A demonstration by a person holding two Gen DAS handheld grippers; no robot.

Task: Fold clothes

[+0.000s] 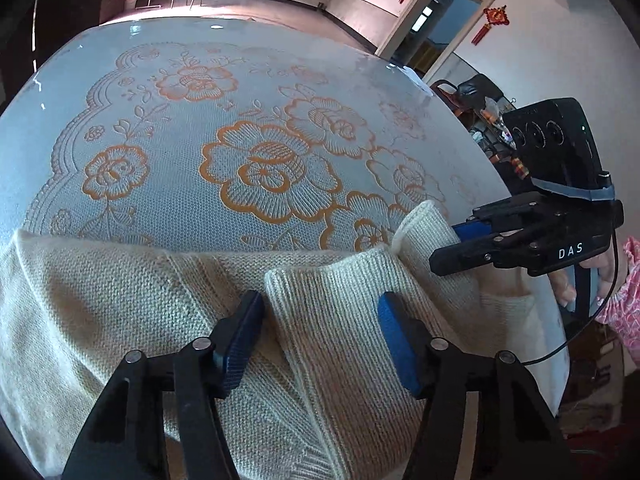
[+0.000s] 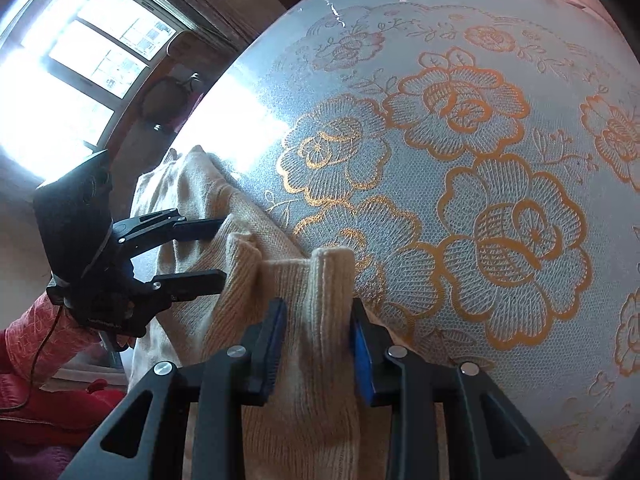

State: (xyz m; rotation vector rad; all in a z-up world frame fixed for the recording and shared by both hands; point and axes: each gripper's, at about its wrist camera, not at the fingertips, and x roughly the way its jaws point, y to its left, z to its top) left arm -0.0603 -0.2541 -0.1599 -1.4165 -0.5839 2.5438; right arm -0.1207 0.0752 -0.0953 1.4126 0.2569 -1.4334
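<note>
A cream knit sweater (image 1: 120, 300) lies at the near edge of a round table (image 1: 260, 80). The table is covered in a cloth with orange flowers. In the left wrist view one ribbed cuff (image 1: 328, 300) stands between the fingers of my left gripper (image 1: 320, 340), which is open and does not squeeze it. To its right, my right gripper (image 1: 448, 246) holds the other cuff (image 1: 424, 232). The right wrist view shows that gripper (image 2: 316, 344) shut on this upright ribbed cuff (image 2: 332, 280). My left gripper (image 2: 222, 250) straddles the sweater (image 2: 192, 184) further left.
The flowered table (image 2: 500, 220) stretches away beyond the sweater. A person's pink sleeve (image 1: 624, 320) is behind the right gripper, and a red sleeve (image 2: 40, 332) is behind the left one. Off the table are a doorway (image 1: 436, 28), a dark chair (image 1: 476, 92) and a bright window (image 2: 100, 52).
</note>
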